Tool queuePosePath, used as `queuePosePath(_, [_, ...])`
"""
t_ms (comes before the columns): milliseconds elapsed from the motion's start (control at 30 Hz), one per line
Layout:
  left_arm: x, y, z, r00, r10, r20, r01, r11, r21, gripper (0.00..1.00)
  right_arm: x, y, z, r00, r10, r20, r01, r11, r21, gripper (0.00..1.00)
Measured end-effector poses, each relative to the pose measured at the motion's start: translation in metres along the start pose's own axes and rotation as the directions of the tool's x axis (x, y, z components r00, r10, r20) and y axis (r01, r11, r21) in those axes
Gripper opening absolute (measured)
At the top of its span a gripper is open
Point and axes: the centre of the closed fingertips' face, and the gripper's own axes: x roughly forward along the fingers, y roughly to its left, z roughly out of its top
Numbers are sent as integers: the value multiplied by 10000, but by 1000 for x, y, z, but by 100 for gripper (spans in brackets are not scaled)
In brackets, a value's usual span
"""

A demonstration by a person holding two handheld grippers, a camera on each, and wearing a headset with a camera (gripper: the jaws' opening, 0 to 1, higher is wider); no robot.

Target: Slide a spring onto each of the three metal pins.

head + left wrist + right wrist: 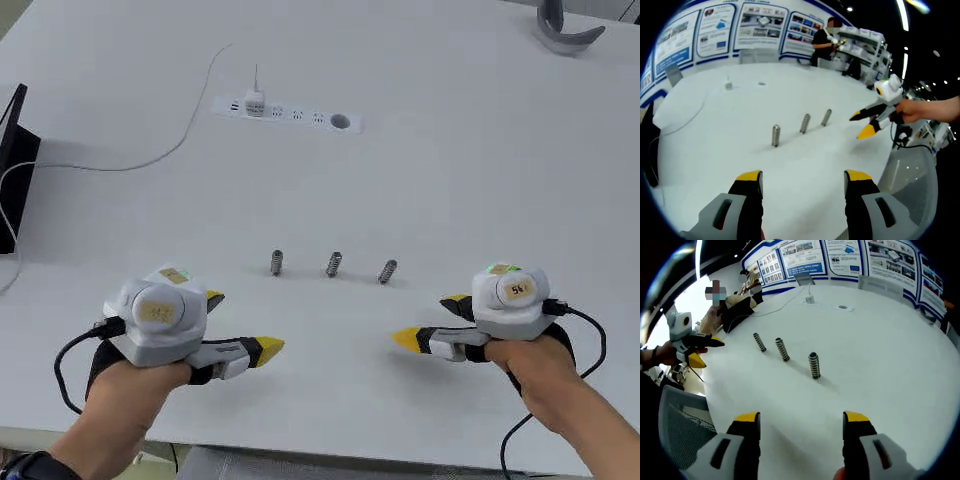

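White table (470, 170) under and all around my fingers (268, 347). Well ahead of them a white power strip (288, 114) lies flat, one white plug (255, 102) seated near its left end. Thin white cable (170, 152) curves ahead-left toward a black panel (12, 165) at the table's left edge. Grey curved piece (565, 25) far ahead-right. Grey mesh chair seat (910, 172) behind my fingers, at the near edge. Blue-bordered posters (760, 20) on the far wall.

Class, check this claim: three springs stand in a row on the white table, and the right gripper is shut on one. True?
No. The right gripper is open and empty, short of the springs, as the right gripper view shows. The springs do stand in a row on the white table.
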Motion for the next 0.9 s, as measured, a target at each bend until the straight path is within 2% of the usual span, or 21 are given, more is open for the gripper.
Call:
queuePosePath(167, [-3, 7, 3, 9999, 99, 104, -100, 9999, 94, 68, -2, 15, -2, 9995, 194, 257, -202, 9993, 315, 74])
queuePosePath(233, [-5, 10, 5, 9995, 157, 266, -160, 9998, 91, 68, -3, 21, -1, 9989, 233, 396, -250, 9987, 441, 75])
queuePosePath(367, [-7, 11, 6, 9993, 106, 358, -108, 9999, 65, 69, -4, 33, 5, 9954, 358, 889, -418, 9969, 667, 78])
queuePosePath(500, [-10, 13, 9, 9986, 133, 506, -140, 9998, 125, 72, -6, 42, 12, 9923, 451, 1151, -525, 9966, 627, 81])
queuePosePath(600, [-13, 16, 12, 9982, 201, 573, -214, 9995, 222, 73, -7, 48, 21, 9851, 540, 1630, -690, 9937, 883, 83])
queuePosePath(700, [-17, 20, 16, 9970, 291, 714, -304, 9994, 182, 74, -9, 54, 24, 9846, 576, 1649, -716, 9942, 799, 85])
queuePosePath(900, [-23, 27, 20, 9945, 460, 946, -487, 9984, 270, 76, -10, 54, 26, 9852, 491, 1642, -592, 9966, 572, 89])
